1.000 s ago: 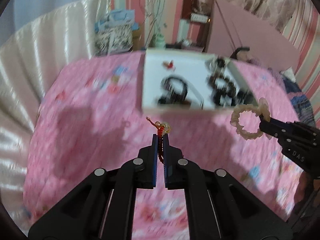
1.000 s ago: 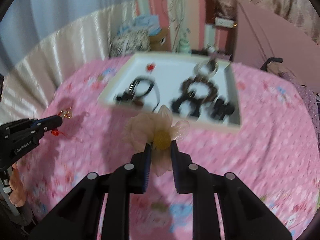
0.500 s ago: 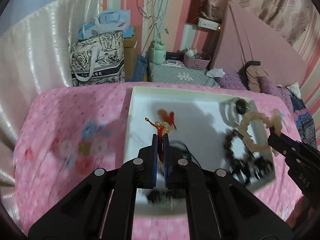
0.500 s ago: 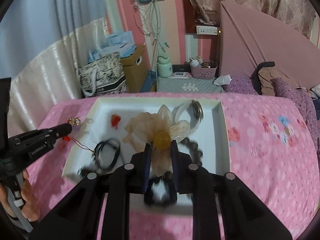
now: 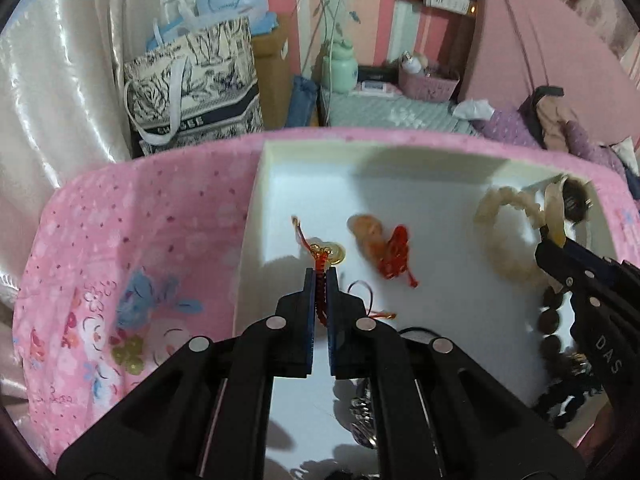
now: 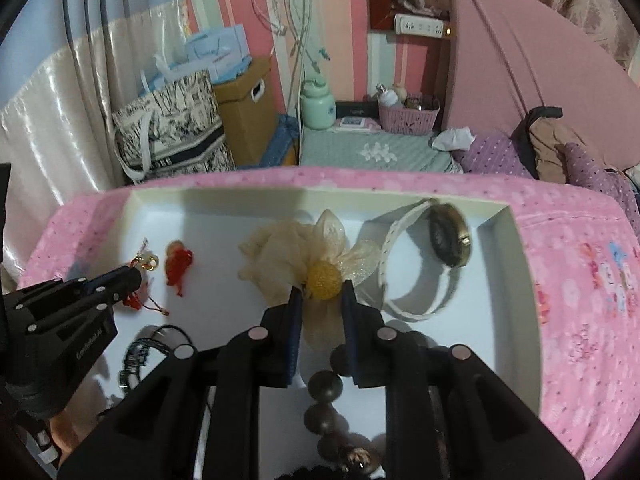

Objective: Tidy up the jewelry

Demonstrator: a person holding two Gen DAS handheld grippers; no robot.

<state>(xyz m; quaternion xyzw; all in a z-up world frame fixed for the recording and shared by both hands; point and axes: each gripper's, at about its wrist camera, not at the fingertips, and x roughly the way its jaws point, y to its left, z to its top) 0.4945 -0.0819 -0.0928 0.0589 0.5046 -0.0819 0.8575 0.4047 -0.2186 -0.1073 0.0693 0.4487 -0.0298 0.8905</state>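
A white tray [image 5: 256, 208] [image 6: 132, 208] lies on the pink bedspread. My left gripper [image 5: 320, 276] [image 6: 136, 276] is shut on a red cord charm with a gold ring [image 5: 330, 254] [image 6: 149, 262], held over the tray's left part. My right gripper [image 6: 320, 292] [image 5: 548, 236] is shut on a cream flower scrunchie [image 6: 304, 256] [image 5: 508, 236], held over the tray's middle. In the tray lie a red knot charm [image 5: 394, 252] [image 6: 178, 264], a watch with a white strap [image 6: 444, 240], dark wooden beads [image 6: 324, 388] [image 5: 552, 320] and a black cord piece [image 6: 140, 352].
The pink bedspread [image 5: 120, 240] [image 6: 580, 280] surrounds the tray. Beyond the bed's far edge stand a patterned tote bag [image 5: 192, 84] [image 6: 172, 132], a cardboard box [image 6: 248, 100], a green bottle [image 6: 318, 106] and a pink basket [image 6: 408, 118]. A pink headboard [image 6: 520, 68] rises at right.
Both grippers have moved forward from over the bedspread to over the tray, each still holding its piece. The view has gone from blurred to nearly steady.
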